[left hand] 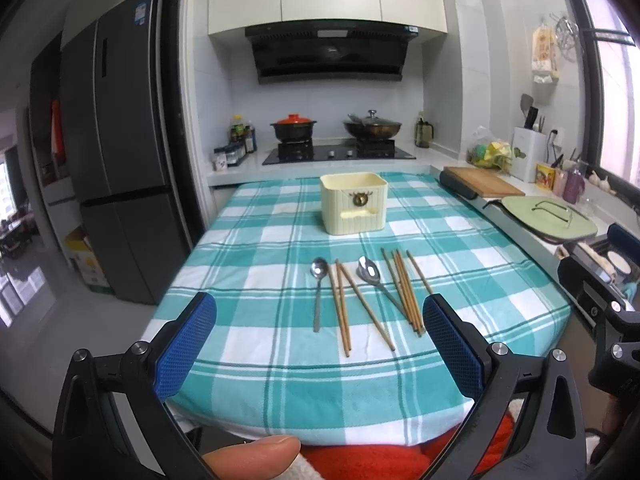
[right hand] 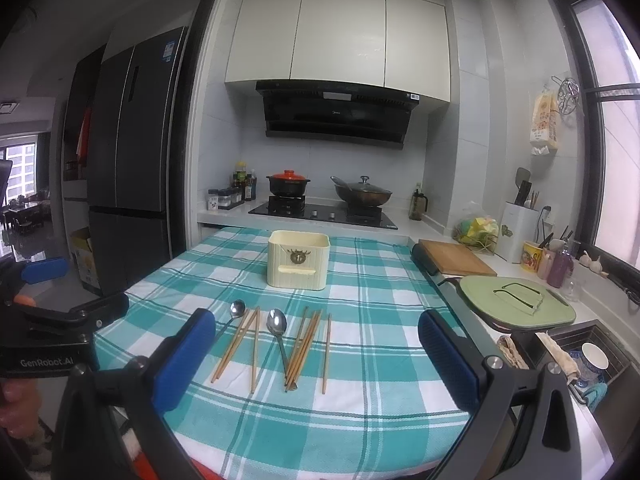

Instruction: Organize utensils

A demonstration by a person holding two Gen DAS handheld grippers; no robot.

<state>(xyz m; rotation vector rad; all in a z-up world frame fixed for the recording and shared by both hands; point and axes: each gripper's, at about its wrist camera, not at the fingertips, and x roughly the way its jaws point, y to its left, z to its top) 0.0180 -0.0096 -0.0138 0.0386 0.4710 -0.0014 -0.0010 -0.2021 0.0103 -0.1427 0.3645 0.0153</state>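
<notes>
On a teal checked tablecloth point(left hand: 260, 272) lie a small spoon point(left hand: 319, 280), a larger spoon point(left hand: 370, 270) and several wooden chopsticks point(left hand: 342, 308) in two loose groups. A cream utensil holder point(left hand: 353, 203) stands behind them. The right wrist view shows the same holder point(right hand: 298, 260), spoons point(right hand: 277, 324) and chopsticks point(right hand: 304, 344). My left gripper point(left hand: 320, 320) hangs open over the table's near edge, in front of the utensils, nothing between its blue pads. My right gripper point(right hand: 316, 336) is open too, held back from the utensils.
Beyond the table is a hob with a red-lidded pot point(left hand: 294, 125) and a wok point(left hand: 373, 126). A cutting board point(left hand: 482, 182) and green lid point(left hand: 546, 222) lie on the right counter, a sink point(right hand: 576, 356) below it. A dark fridge point(left hand: 120, 140) stands left.
</notes>
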